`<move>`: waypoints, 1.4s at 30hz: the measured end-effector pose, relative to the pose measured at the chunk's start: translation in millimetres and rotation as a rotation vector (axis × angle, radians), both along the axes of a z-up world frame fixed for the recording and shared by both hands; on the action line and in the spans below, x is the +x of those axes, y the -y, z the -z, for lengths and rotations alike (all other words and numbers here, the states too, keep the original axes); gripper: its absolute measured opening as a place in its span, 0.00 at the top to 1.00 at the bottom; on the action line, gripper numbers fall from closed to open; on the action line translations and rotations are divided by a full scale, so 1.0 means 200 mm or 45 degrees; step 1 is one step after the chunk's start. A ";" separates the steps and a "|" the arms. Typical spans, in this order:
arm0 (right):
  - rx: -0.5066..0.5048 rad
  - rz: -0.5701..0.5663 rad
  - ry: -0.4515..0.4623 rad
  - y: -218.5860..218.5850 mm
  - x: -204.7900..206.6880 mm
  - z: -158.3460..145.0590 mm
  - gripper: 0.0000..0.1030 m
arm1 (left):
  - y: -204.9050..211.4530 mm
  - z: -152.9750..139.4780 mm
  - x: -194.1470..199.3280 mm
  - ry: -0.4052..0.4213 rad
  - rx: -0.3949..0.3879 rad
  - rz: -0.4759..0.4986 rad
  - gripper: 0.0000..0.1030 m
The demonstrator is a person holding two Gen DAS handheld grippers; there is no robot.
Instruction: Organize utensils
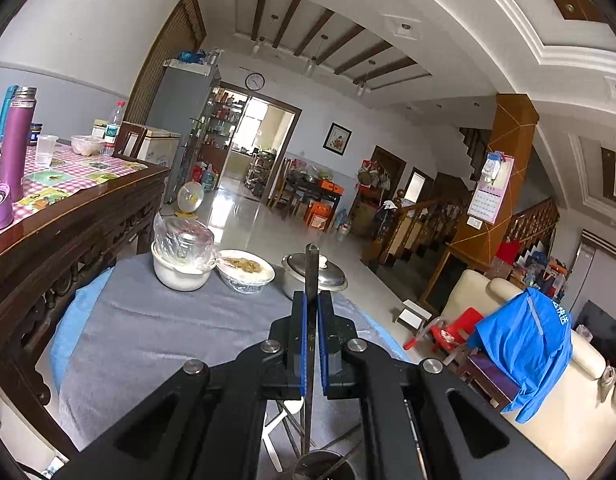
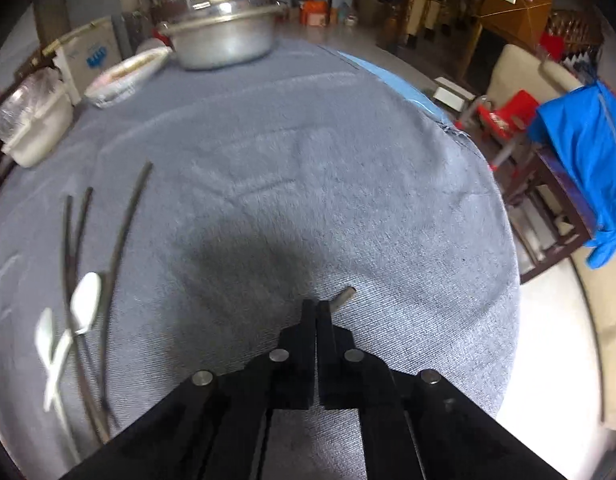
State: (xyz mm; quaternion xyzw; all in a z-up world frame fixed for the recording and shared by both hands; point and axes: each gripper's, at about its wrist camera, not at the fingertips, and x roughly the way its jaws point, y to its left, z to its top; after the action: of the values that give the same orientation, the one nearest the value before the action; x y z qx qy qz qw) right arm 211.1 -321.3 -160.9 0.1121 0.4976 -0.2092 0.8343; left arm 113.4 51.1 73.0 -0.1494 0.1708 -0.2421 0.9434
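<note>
My left gripper (image 1: 312,300) is shut on a dark chopstick (image 1: 311,272) held upright; its lower end points down at a metal utensil cup (image 1: 324,466) at the bottom edge of the left wrist view, with other sticks in it. My right gripper (image 2: 317,307) is shut on a grey metal stick (image 2: 344,295) whose end pokes out to the right of the fingertips, low over the grey cloth (image 2: 308,160). Several dark chopsticks (image 2: 120,232) and two white spoons (image 2: 86,300) lie on the cloth to the left.
A lidded metal pot (image 2: 224,40), a foil-rimmed food bowl (image 2: 124,76) and a white pot with a plastic-wrapped jar (image 2: 32,128) stand at the table's far edge. A dark wooden table (image 1: 68,216) with a purple flask is at left. A sofa and a red chair are at right.
</note>
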 end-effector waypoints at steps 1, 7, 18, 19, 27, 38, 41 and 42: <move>0.029 0.012 0.011 0.02 -0.03 0.00 1.00 | 0.00 0.00 -0.01 0.000 0.001 0.002 0.95; 0.320 0.143 0.035 0.25 -0.10 0.03 0.99 | 0.03 -0.03 -0.03 0.017 0.008 0.004 0.95; 0.524 0.236 -0.156 0.29 0.01 0.05 0.95 | 0.04 0.02 0.05 -0.016 -0.013 0.050 0.95; 0.490 0.240 -0.169 0.29 0.04 0.05 0.94 | 0.04 0.03 0.05 -0.020 -0.014 0.053 0.95; 0.200 0.052 -0.269 0.09 0.29 0.03 0.41 | 0.00 0.04 0.06 -0.030 -0.030 0.068 0.95; 0.181 -0.092 -0.384 0.07 0.63 -0.03 0.65 | -0.03 0.05 0.09 -0.043 -0.040 0.067 0.95; 0.250 -0.071 -0.374 0.09 0.74 -0.04 0.59 | -0.03 0.05 0.10 -0.050 -0.040 0.073 0.95; 0.267 -0.075 -0.379 0.09 0.77 -0.04 0.47 | -0.03 0.05 0.10 -0.053 -0.039 0.075 0.95</move>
State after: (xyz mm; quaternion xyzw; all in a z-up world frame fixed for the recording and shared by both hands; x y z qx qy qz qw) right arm 365.2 -338.9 -152.2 0.1518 0.6377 -0.1461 0.7409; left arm 134.0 57.8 62.9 -0.1636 0.1910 -0.2691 0.9297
